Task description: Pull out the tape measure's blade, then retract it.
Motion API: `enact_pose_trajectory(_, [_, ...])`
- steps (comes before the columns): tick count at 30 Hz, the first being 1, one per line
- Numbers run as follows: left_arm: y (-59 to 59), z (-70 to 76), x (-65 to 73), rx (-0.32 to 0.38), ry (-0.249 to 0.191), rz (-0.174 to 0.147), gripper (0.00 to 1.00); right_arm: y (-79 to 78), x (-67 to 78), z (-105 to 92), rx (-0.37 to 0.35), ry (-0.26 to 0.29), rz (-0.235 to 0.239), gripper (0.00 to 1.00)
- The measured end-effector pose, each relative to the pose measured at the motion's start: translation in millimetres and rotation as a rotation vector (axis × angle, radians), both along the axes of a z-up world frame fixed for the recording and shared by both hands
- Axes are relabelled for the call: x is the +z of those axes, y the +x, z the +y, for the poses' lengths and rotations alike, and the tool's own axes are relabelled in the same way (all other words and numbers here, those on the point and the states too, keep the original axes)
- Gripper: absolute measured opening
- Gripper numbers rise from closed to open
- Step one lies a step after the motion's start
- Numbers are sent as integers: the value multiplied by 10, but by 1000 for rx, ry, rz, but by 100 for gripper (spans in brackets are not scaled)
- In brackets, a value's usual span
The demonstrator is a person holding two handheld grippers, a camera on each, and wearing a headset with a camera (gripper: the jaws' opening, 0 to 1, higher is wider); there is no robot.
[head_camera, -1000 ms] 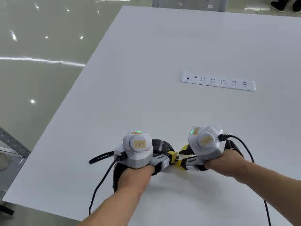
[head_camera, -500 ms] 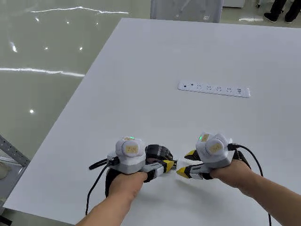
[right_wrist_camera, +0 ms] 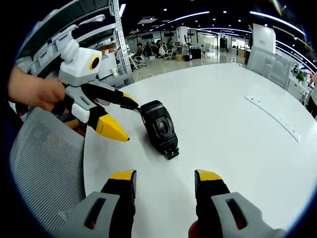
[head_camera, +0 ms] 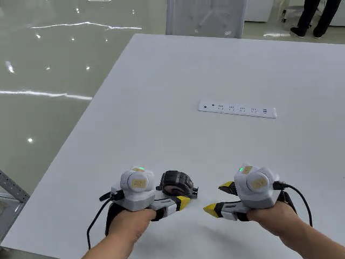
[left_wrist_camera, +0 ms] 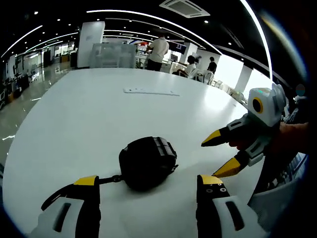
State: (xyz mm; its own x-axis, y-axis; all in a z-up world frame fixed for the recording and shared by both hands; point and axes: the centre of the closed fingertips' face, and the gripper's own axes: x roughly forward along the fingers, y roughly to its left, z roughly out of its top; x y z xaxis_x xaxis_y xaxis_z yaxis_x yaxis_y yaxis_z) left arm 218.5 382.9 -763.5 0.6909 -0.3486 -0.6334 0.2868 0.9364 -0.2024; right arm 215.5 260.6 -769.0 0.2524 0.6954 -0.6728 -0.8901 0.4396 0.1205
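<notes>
A black tape measure [head_camera: 175, 183] lies on the white table [head_camera: 215, 70], its blade drawn in. My left gripper [head_camera: 178, 197] is open just in front of it, and the case [left_wrist_camera: 147, 162] sits a little ahead of the jaws, untouched; its strap [left_wrist_camera: 106, 179] runs toward the left jaw. My right gripper [head_camera: 216, 198] is open as well, a short way to the right of the case with nothing held. The tape measure [right_wrist_camera: 159, 128] lies ahead of the right jaws, with the left gripper [right_wrist_camera: 124, 116] beyond it. The right gripper [left_wrist_camera: 223, 153] comes into the left gripper view.
A white power strip [head_camera: 237, 108] lies farther back on the table. The table's left edge [head_camera: 81, 129] drops to a shiny floor. Cables trail from both grippers. People stand at the far end of the room.
The two grippers, close together at the tape measure a second ago, have drawn apart. The tape measure now rests free on the table. The head camera has tilted.
</notes>
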Motion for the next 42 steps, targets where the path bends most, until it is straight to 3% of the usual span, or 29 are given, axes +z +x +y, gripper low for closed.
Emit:
enact_pose_trajectory(7, [-154, 1, 60, -62, 14, -5, 78, -126, 149, -157, -47, 15, -13, 49])
enact_pose_trajectory(13, [-298, 24, 150, -97, -1, -17, 81, -252, 272, -250, -91, 43, -7, 54])
enact_pose_trajectory(18, [-401, 27, 231, -126, -6, -26, 88, -333, 382, -306, -118, 58, -8, 58])
enact_pose_trajectory(22, [-466, 23, 317, -144, -17, -51, 90, -378, 483, -377, -143, 70, -14, 61])
enact_pose_trajectory(33, [-614, 44, 452, -158, -30, -74, 100, -564, 735, -638, -205, 101, -20, 73])
enact_pose_trajectory(38, [-702, 92, 467, -170, -11, -72, 100, -694, 808, -777, -229, 99, -25, 78])
enact_pose_trajectory(42, [-752, 146, 513, -154, -20, -78, 100, -789, 849, -900, -264, 100, -24, 83])
